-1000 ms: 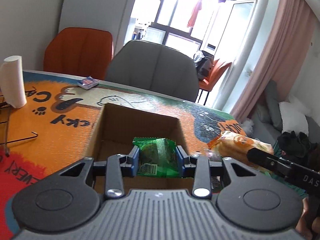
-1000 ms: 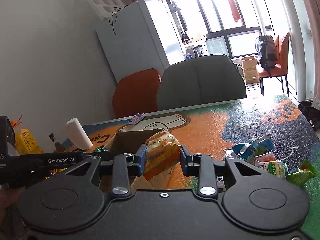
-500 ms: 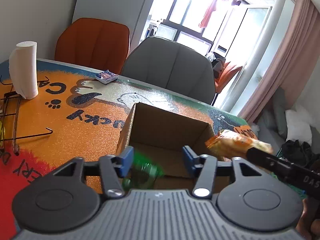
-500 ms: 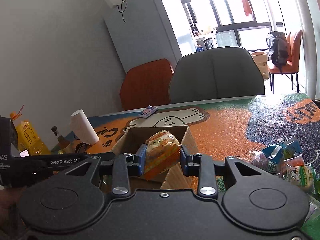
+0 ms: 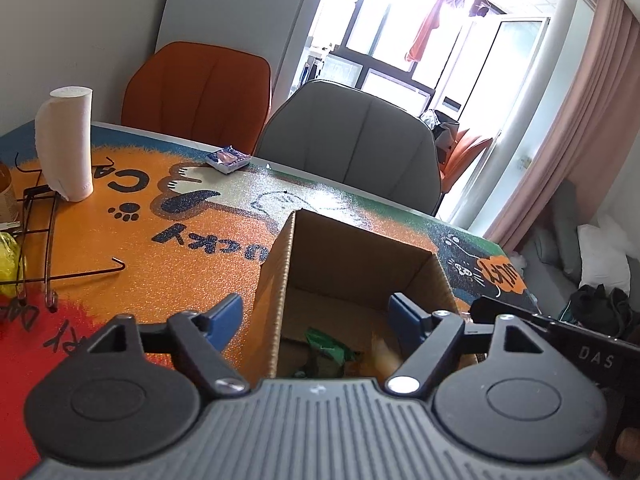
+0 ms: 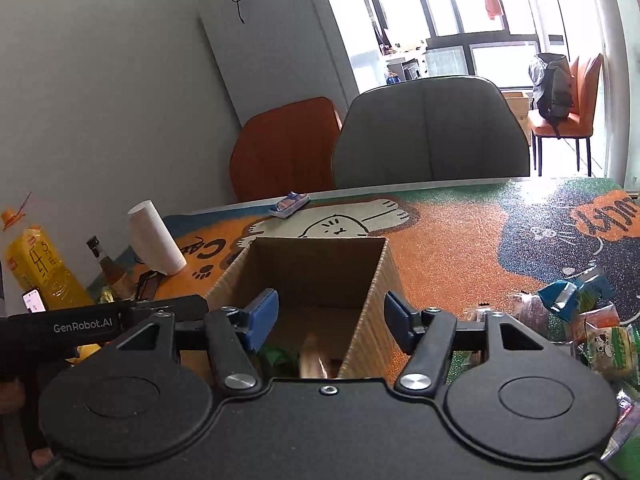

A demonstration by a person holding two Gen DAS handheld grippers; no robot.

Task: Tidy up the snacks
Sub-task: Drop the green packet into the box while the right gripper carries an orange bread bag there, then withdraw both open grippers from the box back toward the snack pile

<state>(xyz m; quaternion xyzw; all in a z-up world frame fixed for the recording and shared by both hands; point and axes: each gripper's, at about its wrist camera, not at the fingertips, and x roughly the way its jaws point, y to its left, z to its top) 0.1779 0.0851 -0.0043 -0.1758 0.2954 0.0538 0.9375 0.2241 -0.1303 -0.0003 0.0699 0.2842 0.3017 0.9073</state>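
Note:
An open cardboard box (image 5: 280,280) stands on the colourful table mat; it also shows in the right wrist view (image 6: 372,292). A green snack packet (image 5: 328,346) lies on its floor, beside a blurred orange packet (image 5: 382,354). In the right wrist view the green packet (image 6: 278,356) and the orange packet (image 6: 314,360) lie low inside the box. My left gripper (image 5: 316,318) is open and empty above the box's near-left wall. My right gripper (image 6: 330,316) is open and empty above the box's near edge. A pile of loose snack packets (image 6: 580,320) lies on the mat to the right.
A paper towel roll (image 5: 66,142), a wire rack (image 5: 36,240) and a small blue packet (image 5: 228,158) are on the table's left and far side. A yellow oil bottle (image 6: 38,268) and a small dark bottle (image 6: 108,268) stand far left. Orange (image 5: 198,92) and grey chairs (image 5: 352,152) line the far edge.
Both grippers have opened. The green packet dropped from the left one into the box, then the orange packet dropped from the right one. Both grippers rose slightly.

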